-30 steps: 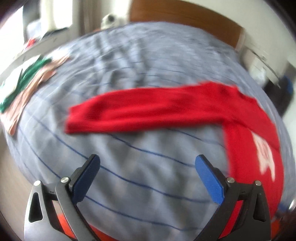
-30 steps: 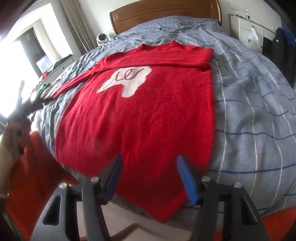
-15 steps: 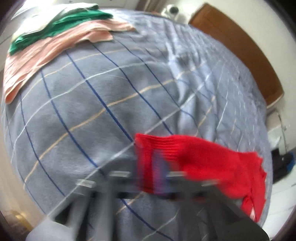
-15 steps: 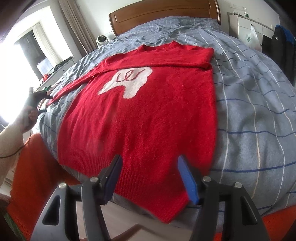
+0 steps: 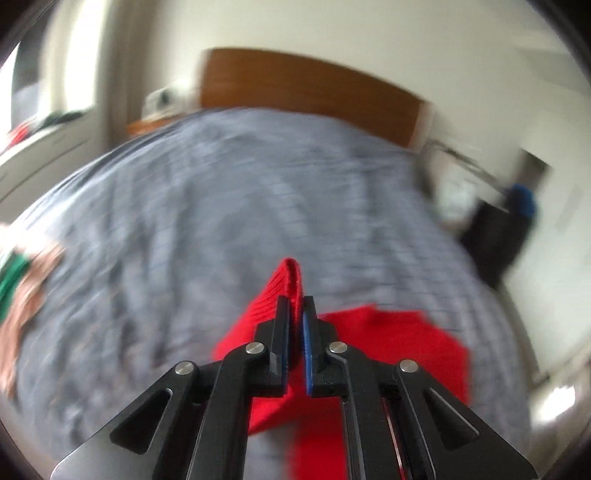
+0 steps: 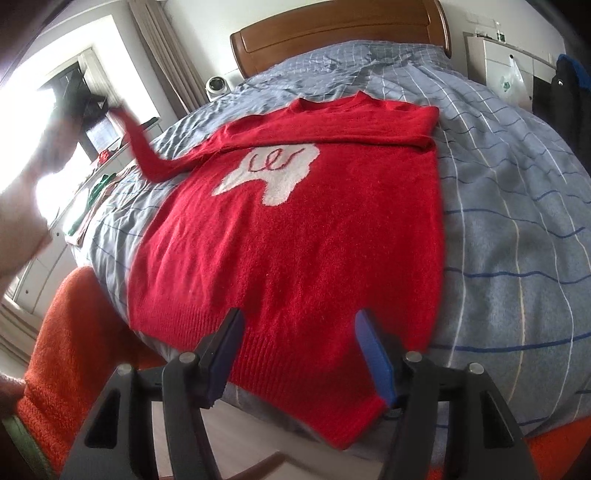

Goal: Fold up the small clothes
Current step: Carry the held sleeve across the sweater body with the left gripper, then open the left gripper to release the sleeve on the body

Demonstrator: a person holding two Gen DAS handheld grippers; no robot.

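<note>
A red sweater with a white patch lies flat on the blue checked bed, its right sleeve folded across the chest. My left gripper is shut on the cuff of the left sleeve and holds it lifted above the bed. In the right wrist view that sleeve rises up at the left. My right gripper is open and empty, just over the sweater's bottom hem at the near edge of the bed.
A wooden headboard stands at the far end. Folded green and pink clothes lie at the bed's left edge. A white cabinet and dark hanging clothes stand at the right. An orange cloth lies below the bed's near edge.
My left gripper has closed on the left sleeve's cuff and lifted it off the bed. The right gripper has stayed open at the hem.
</note>
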